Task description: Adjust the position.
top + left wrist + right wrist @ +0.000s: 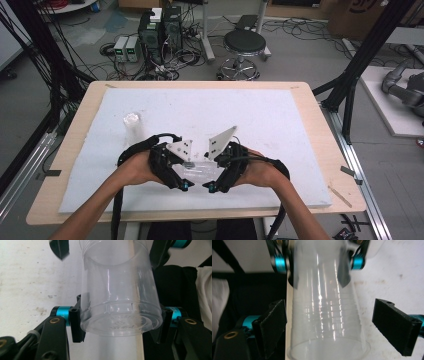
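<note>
A clear plastic cup (199, 170) lies level between my two grippers, just above the white foam board (260, 120). My left gripper (120, 325) is shut on the cup's (120, 290) base end, with a pad pressing each side. Facing it, my right gripper (333, 325) is open. Its pads (273, 323) stand apart on either side of the cup's (324, 315) rim end, with gaps showing. In the high view the left gripper (191, 169) and right gripper (208, 169) meet tip to tip near the board's front middle.
Another clear cup (133, 125) stands upright on the board, behind and to the left of my left hand. The board rests on a wooden table (325, 150). Beyond the table are a black stool (244, 45), computer boxes (160, 30) and cables on the floor.
</note>
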The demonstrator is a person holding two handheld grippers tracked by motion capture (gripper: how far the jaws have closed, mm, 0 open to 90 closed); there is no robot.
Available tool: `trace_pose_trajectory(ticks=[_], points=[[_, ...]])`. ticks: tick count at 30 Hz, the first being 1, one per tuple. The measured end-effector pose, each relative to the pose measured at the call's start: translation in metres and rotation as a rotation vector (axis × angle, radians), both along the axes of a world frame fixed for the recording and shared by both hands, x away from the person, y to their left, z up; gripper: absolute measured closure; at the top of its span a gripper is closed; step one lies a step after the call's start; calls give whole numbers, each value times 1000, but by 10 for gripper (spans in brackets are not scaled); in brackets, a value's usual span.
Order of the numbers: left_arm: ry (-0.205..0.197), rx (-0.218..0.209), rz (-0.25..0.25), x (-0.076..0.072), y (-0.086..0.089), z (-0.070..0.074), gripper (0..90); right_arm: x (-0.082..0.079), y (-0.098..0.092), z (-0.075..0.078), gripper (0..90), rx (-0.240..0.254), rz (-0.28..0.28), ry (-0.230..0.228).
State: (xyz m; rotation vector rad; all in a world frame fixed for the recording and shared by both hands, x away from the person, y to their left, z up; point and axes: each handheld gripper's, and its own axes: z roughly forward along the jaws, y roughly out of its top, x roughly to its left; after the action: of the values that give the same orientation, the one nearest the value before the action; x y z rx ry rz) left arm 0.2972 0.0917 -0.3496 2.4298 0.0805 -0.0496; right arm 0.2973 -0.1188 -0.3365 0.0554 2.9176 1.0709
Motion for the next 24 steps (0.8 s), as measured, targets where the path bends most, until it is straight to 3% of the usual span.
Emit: trace_pose_trajectory(ticks=[2,3,4,6,8,9,10,11,12,13,14,15,16,17,18,24], points=[[-13,-40,1,1,5,-4,414,2,-11,6,125,116,-24,-3],[-15,-68,7,1,7,-6,414,2,-11,6,125,116,-24,-3],[-17,-91,11,2,10,-8,414,3,-18,8,125,184,-38,-2],[-33,-132,26,3,15,-11,413,3,-21,9,125,212,-45,-8],[-43,-215,65,4,24,-14,414,3,-30,11,125,302,-77,-26],[-43,-215,65,4,24,-14,414,3,-30,11,125,302,-77,-26],[-46,-241,76,4,27,-14,413,3,-36,11,125,361,-89,-20],[-45,-319,104,3,34,-15,414,3,-38,11,125,383,-92,-17],[-45,-319,104,3,34,-15,414,3,-40,11,125,400,-99,-17],[-45,-353,117,3,37,-16,414,3,-40,11,125,400,-99,-17],[-49,-416,135,1,42,-19,414,1,-44,10,125,433,-104,-21],[-49,-416,135,1,42,-19,414,1,-44,10,125,433,-104,-21],[-41,-473,147,-1,46,-22,413,1,-47,9,125,459,-111,-16],[-41,-473,147,-1,46,-22,413,0,-48,8,125,471,-114,-22],[-39,-518,149,-3,49,-26,413,0,-49,7,125,482,-119,-16],[-36,-602,155,-5,54,-35,413,0,-52,1,125,521,-127,-6]])
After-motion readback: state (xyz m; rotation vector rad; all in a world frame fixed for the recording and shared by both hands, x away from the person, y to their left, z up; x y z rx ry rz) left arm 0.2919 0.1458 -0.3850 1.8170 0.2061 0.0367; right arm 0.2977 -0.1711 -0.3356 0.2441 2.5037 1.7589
